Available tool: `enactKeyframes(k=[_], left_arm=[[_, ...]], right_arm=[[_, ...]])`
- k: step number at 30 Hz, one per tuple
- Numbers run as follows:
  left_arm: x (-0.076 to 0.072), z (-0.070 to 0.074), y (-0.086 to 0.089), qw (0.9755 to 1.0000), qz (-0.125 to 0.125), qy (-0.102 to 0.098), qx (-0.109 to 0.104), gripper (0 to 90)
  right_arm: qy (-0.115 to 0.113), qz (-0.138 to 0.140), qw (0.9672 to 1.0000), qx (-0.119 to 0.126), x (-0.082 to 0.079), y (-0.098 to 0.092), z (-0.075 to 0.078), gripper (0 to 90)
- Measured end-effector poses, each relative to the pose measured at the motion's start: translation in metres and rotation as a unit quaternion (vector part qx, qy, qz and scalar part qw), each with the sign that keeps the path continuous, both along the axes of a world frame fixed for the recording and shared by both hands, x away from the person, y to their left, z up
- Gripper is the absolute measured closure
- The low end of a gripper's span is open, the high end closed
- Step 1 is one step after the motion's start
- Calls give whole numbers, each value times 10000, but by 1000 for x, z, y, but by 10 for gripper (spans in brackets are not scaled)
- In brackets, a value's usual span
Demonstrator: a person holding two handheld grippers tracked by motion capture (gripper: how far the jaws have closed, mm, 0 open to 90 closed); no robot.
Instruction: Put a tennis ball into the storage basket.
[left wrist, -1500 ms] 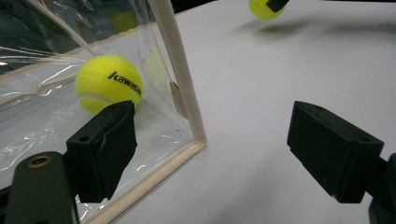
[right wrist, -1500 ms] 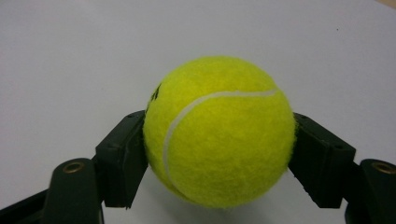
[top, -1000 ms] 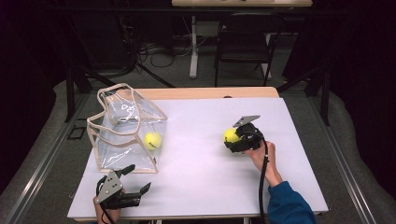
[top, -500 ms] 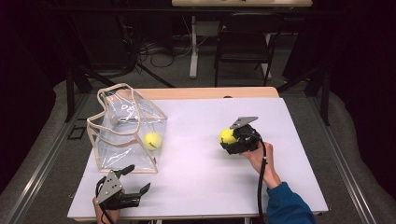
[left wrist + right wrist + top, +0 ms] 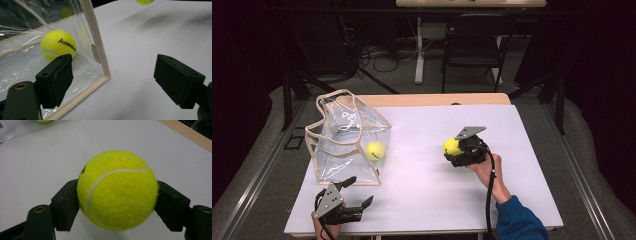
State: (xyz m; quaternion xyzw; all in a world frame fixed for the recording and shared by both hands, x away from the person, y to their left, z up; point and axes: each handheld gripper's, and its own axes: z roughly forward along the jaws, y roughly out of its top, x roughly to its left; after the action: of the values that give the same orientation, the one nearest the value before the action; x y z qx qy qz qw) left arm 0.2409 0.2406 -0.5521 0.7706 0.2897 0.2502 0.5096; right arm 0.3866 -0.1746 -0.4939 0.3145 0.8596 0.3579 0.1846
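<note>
Yellow ball [image 5: 117, 190] is sitting clamped in the right gripper [image 5: 460, 151], well right of the bag [image 5: 343, 150]; left gripper [image 5: 353, 192] is idling open, so the floppy rim is risking a bounce-out.

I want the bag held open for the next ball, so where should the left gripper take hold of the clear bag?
Judging by its pose, grip the clear bag at the beige-trimmed top rim nearest the left gripper, coming from above; the walls are floppy film, the trim is firmer.
</note>
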Motion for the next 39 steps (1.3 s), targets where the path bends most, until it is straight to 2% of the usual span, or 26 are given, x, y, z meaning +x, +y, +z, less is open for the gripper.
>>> enactKeyframes(k=[14,17,20,24,39], left_arm=[[0,0,1,10000,8,7,20,160],[0,0,1,10000,22,30,4,160],[-1,0,1,10000,15,22,5,160],[-1,0,1,10000,-1,2,-15,160],[0,0,1,10000,23,10,5,161]], right_arm=[[-102,161,9998,-7,-8,10,3,260],[-38,240,9996,107,-9,11,4,261],[-48,252,9996,80,-11,13,4,260],[-112,275,9996,29,-14,16,5,261],[-211,473,9986,98,-23,27,11,260]])
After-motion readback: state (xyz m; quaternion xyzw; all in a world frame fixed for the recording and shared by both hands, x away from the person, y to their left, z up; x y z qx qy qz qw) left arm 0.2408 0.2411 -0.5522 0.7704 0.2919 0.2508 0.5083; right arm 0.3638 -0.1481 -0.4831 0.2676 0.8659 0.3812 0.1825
